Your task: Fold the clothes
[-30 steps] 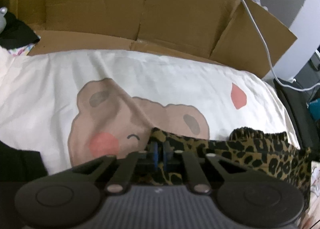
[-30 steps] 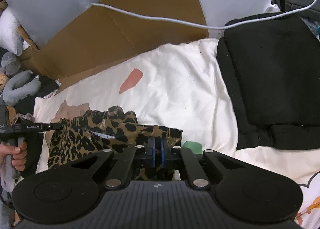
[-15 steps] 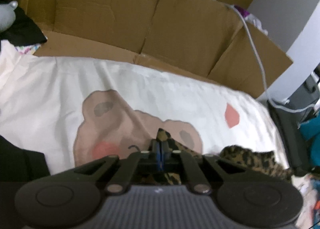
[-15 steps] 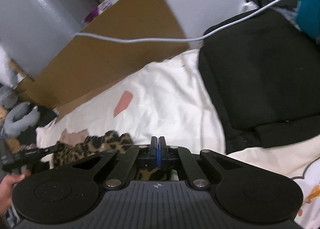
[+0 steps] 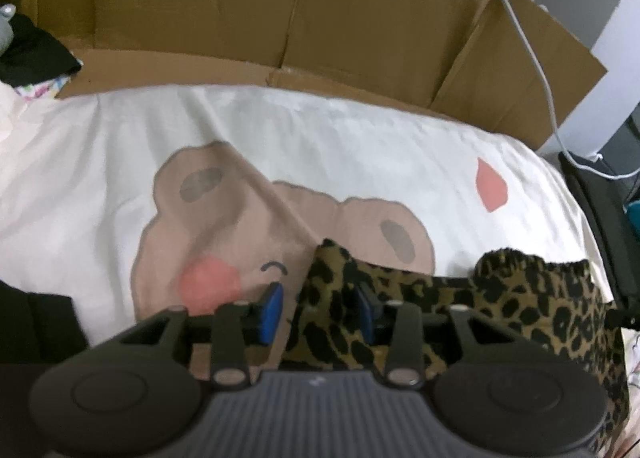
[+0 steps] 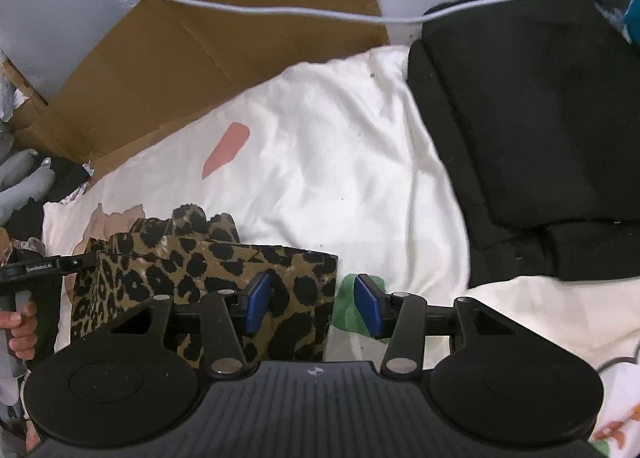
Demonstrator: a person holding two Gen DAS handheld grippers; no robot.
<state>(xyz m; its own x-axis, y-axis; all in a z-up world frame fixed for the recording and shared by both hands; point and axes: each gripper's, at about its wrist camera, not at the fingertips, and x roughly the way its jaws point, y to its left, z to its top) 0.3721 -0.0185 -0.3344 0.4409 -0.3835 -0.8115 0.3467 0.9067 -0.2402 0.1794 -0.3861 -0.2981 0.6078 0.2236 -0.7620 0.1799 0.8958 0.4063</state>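
On the bed, biggest first: white duvet w/ bear print (image 5: 120,162) covers most of both views, cardboard (image 5: 200,6) propped along its far edge, white cable (image 6: 280,12) strung across the card. Black folded pile (image 6: 540,130) sits at the duvet's right side in the right wrist view, prob. already-done clothes, tho that's a guess.

Task item = leopard-print garment (image 6: 200,270). It lies on the duvet close in front of both tools, already doubled into a compact rectangle w/ a fairly straight top edge and right-hand corner; a ruffled bit pokes up at the back. In the left wrist view its left end makes a raised peak, so that side isn't fully flat.

Left gripper (image 5: 318,312): jaws have just been opening, now stand apart. Leopard cloth lies btwn them, hard against the right pad, clear of the left one, so no grip that I can see. Right gripper (image 6: 316,304): jaws have just been opening too, now apart. Garment's right edge lies btwn them, not pinched; green patch (image 6: 346,310) of the duvet print shows in the gap as well. Person's hand (image 6: 22,328) shows at the left edge of the right wrist view, around the other tool's handle.

Progress, as I read it: this fold looks laid down and let go. Left to do, prob.: flatten the raised end, maybe one more fold, then move it to the pile. Can't tell if more clothes wait.
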